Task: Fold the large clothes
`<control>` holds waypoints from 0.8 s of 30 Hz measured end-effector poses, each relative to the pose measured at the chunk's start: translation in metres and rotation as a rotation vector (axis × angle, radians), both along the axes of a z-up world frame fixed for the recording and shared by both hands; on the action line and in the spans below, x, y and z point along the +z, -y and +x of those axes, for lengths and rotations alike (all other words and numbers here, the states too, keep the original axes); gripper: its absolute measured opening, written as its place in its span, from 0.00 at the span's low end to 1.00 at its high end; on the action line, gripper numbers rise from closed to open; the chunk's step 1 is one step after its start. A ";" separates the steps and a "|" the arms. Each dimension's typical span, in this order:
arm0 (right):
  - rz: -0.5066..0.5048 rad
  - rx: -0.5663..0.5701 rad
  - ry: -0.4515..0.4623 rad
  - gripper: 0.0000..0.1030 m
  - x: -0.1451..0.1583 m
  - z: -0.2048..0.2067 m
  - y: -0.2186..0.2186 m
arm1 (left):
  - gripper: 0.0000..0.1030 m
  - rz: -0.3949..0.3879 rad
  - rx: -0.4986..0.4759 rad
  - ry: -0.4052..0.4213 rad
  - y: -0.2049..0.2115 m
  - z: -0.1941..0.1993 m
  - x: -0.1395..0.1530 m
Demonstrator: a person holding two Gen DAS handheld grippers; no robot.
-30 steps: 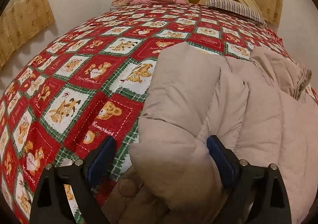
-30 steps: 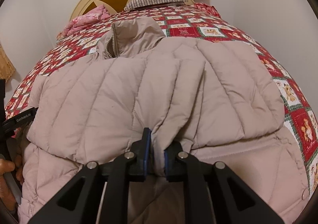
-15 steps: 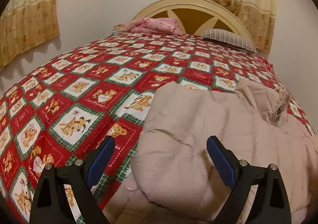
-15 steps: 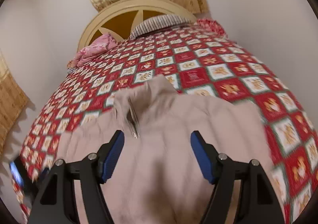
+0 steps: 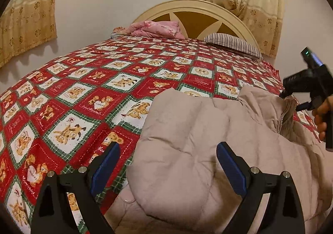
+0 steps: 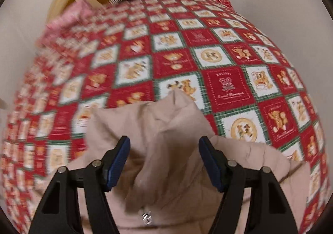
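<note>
Here, a beige puffer jacket (image 5: 197, 140) is spread on the bed's teddy-bear quilt (image 5: 87, 96); the left gripper (image 5: 167, 168) is held wide, empty, while the right gripper (image 6: 164, 163) is closing over the collar (image 6: 172, 113), untouched.

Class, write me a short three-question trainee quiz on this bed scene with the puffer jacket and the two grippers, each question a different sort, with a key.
1. True or false: the left gripper is clamped on the beige puffer jacket.
2. What lies against the headboard beside the striped pillow? A) a pink bundle of fabric B) a blue towel C) a lamp
3. Fill in: the right gripper hovers over the jacket's ______ end.

Key
1. False: its fingers stand apart, not pressing on the fabric.
2. A, the pink bundle.
3. Collar.
</note>
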State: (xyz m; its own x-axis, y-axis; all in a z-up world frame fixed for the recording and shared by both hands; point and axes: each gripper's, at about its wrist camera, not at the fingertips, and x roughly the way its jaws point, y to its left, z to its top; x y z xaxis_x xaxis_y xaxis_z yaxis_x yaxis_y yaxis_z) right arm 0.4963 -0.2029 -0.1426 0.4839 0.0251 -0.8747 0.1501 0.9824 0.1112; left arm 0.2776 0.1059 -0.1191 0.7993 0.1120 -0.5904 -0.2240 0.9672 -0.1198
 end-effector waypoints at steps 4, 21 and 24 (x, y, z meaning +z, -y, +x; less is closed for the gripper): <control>-0.049 -0.005 -0.076 0.15 -0.010 -0.003 0.004 | 0.91 -0.012 0.001 -0.015 -0.002 0.002 -0.003; 0.310 -0.135 0.221 0.09 -0.074 -0.138 0.098 | 0.91 -0.014 -0.034 -0.013 0.002 0.003 -0.003; 0.362 -0.148 0.234 0.09 -0.075 -0.136 0.103 | 0.91 -0.012 -0.119 -0.039 0.010 0.004 0.004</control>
